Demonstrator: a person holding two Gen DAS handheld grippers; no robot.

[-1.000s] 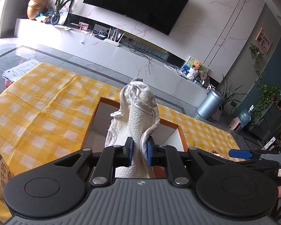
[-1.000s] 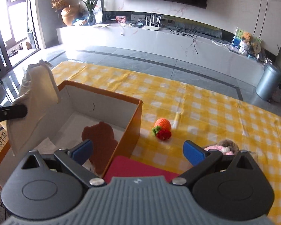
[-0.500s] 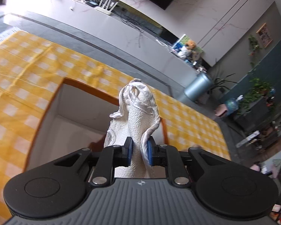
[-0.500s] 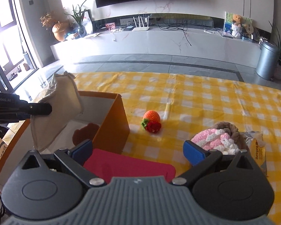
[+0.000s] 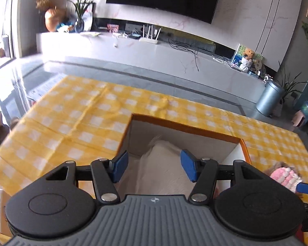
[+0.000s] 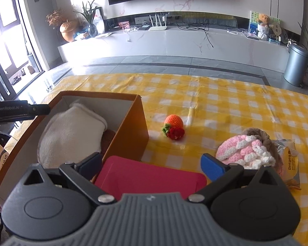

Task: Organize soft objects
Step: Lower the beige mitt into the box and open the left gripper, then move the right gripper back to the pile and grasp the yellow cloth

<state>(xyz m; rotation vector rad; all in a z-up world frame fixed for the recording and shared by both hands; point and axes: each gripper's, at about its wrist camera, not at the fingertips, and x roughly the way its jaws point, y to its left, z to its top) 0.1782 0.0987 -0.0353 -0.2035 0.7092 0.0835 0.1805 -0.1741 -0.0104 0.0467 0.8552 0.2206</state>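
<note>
**White pad in the box, both claws released**

Left claw – fingers spread wide, nothing gripped. It is held above the open orange box, and the white fleecy pad is seen lying inside between the blue fingertips, apart from both. The pad rests tilted against the far inner wall, probably because it is soft and was let fall rather than laid flat. A brown soft item is partly buried beside it; its kind cannot be told.

Right claw – also released, empty, held low over a red flat thing just outside the box's near wall. It is judged to be waiting its turn at the remaining soft items.

Further out, on the yellow checked worktop:
- a crocheted orange fruit with red and green trim, alone, near the box's right wall – an easy pick;
- a pink-and-white knitted piece in a brownish knitted rim, close to the right fingertip;
- a foil snack packet touching that knit – not soft goods, and likely to be dragged along if the knit is seized carelessly.

The box wall stands between the right claw and the box interior, so any carry would have to clear it.
</note>
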